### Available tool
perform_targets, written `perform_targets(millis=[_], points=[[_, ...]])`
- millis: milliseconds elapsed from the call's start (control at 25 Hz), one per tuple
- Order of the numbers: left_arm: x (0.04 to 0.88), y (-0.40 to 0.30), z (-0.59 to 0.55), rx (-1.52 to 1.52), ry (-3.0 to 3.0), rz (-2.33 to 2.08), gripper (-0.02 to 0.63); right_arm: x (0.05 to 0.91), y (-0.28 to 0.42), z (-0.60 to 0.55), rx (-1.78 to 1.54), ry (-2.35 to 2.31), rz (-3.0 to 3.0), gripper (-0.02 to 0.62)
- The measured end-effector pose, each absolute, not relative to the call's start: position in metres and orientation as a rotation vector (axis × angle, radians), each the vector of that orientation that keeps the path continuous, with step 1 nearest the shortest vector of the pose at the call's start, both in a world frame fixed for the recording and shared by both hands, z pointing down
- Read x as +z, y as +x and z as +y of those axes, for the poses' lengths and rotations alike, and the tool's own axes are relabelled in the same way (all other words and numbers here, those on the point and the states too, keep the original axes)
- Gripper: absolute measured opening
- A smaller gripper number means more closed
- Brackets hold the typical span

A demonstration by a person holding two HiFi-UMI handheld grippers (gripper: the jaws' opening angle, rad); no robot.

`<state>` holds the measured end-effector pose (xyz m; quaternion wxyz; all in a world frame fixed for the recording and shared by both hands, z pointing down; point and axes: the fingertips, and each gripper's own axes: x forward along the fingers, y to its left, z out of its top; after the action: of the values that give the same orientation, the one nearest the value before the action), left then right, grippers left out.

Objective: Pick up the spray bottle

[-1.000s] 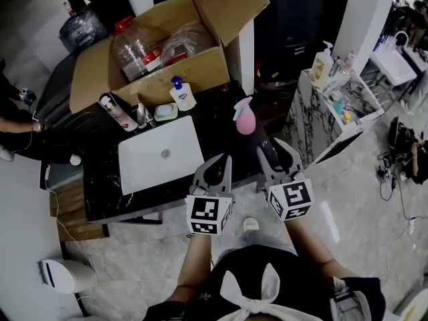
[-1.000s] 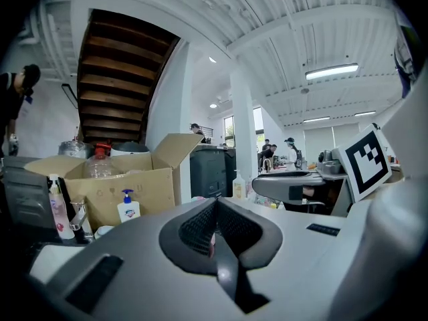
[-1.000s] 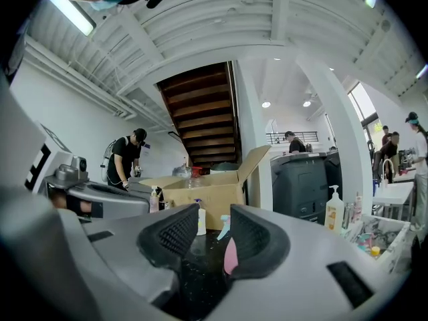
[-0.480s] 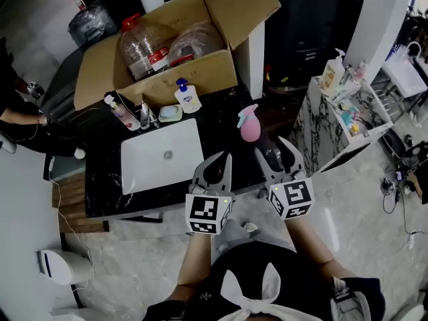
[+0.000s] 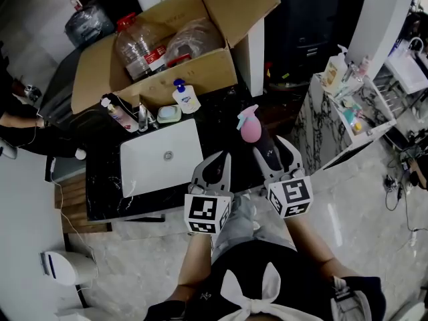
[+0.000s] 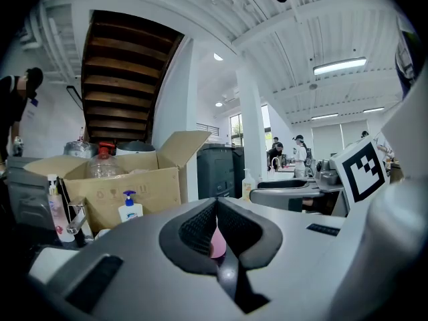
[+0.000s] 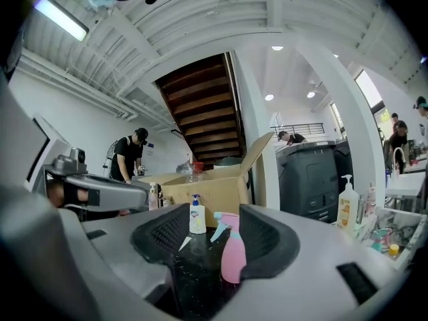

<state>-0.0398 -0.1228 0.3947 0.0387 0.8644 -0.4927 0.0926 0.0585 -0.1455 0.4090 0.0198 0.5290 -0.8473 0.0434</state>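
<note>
Pink plastic with a pale teal trigger head, the small spray bottle (image 5: pixel 251 127) sits nearer the tips of the right gripper (image 5: pixel 273 147) in the head view than it did a second ago. That gripper's jaws have just been opening and now stand wide apart. They grip nothing: the bottle stands just beyond the tips, untouched. The left gripper (image 5: pixel 221 159) looks unchanged beside it at centre frame, its jaws drawn together and empty.

The bottle stands upright right of centre on the black speckled stone counter (image 5: pixel 214 122). It is just right of the white rectangular sink (image 5: pixel 162 156) and below the open brown cardboard box (image 5: pixel 167 52). Its body is bulbous at the base and narrows to the neck.

The right gripper view shows the bottle framed between the two dark ribbed pads, nozzle pointing to the frame's left. The white pump bottle with a blue top (image 5: pixel 183 97) stands farther back, to its left. The same view shows a person in black (image 7: pixel 130 156) at the left, behind the box. The left gripper view gives only a pink sliver through the thin slit between its pads. Only the head view shows how the bottle lies to the sink and both grippers at once.
</note>
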Motion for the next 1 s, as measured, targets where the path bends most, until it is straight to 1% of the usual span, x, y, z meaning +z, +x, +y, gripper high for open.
perform_targets(millis=[1000], points=[[0.421,-0.047,-0.199,0.284,2.608,-1.454,0.026,0.448,0.058,-0.224,0.187,1.598,-2.533,0.215]])
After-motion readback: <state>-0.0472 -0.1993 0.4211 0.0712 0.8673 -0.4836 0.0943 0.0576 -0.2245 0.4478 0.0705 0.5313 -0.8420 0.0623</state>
